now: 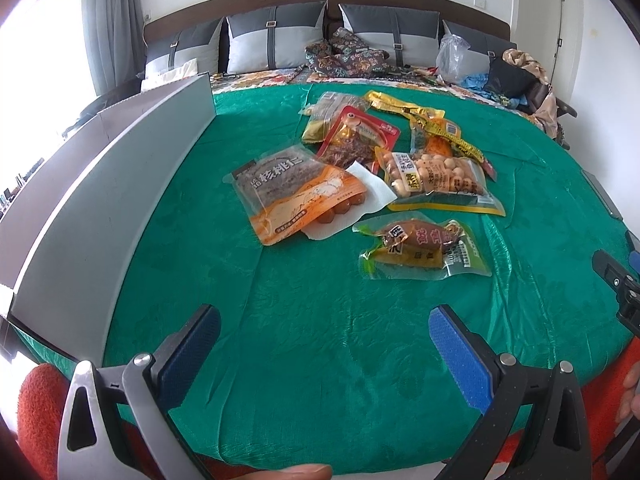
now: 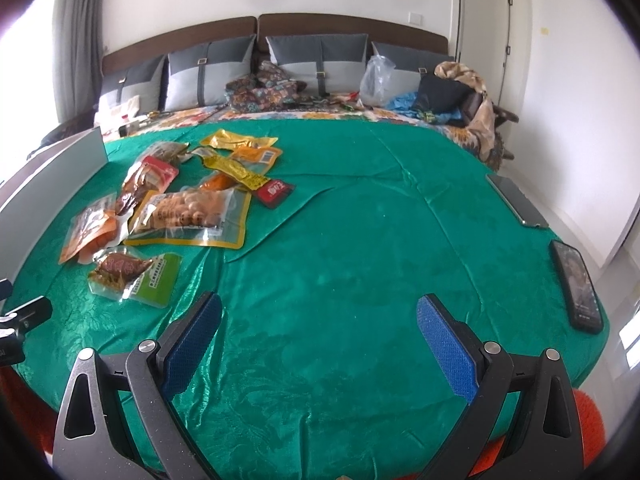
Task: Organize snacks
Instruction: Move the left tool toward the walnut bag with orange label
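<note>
Snack packets (image 1: 372, 164) lie in a loose pile on green cloth (image 1: 304, 320), centre of left wrist view, upper left of right wrist view. Nearest pack in the left view – a green-edged one w/ brown contents (image 1: 424, 246) – sits apart from the pile, just below it. Orange walnut pack (image 1: 296, 196) overlaps a white sheet (image 1: 372, 192) at the pile's left edge. Grey box wall (image 1: 120, 184) runs along the left side of frame, beside the cloth.

Left gripper (image 1: 324, 356): fingers spread wide, nothing between them, hovering over bare cloth at bottom of frame. Right gripper (image 2: 320, 344): same – fingers apart, empty, snacks well to its left. 2 phones (image 2: 576, 292) lie at the cloth's right edge.
</note>
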A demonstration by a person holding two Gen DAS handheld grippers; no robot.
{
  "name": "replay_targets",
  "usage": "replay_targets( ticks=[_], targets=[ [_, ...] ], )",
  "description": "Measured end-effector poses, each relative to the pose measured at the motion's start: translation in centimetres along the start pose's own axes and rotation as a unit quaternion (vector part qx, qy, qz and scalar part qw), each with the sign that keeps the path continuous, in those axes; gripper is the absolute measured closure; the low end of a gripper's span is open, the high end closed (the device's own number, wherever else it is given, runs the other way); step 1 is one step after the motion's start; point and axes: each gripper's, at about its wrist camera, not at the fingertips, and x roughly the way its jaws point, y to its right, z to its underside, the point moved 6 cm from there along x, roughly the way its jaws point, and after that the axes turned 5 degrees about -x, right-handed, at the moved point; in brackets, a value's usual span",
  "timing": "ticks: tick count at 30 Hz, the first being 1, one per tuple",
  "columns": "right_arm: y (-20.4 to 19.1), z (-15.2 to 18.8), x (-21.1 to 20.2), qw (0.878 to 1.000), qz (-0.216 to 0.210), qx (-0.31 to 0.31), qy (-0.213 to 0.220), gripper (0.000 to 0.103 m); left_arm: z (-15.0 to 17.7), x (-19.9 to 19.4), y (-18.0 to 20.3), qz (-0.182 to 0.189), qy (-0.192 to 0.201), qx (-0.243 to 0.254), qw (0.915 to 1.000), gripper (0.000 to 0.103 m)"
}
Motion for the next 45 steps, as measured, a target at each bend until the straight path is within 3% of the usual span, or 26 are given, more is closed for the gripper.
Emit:
replay_targets(
  ticks=[26,34,45],
  targets=[
    [0.7,1.8,2.4,0.998,0.003,0.011,-0.068,0.004,1.2,5.1,-1.7,-0.03,-0.082,0.0,0.9962,0.0],
    [1.5,2.9,3.3,0.994,-0.004,0.032,-0.1,0.004,1.0,5.6,-2.4,-0.015,-0.079,-0.016,0.9966,0.0],
    [1.5,3.0,3.4,0.994,-0.004,0.023,-0.105,0.004,1.1,5.5,-2.5,-0.003,-0.08,0.001,0.9968,0.0]
  ],
)
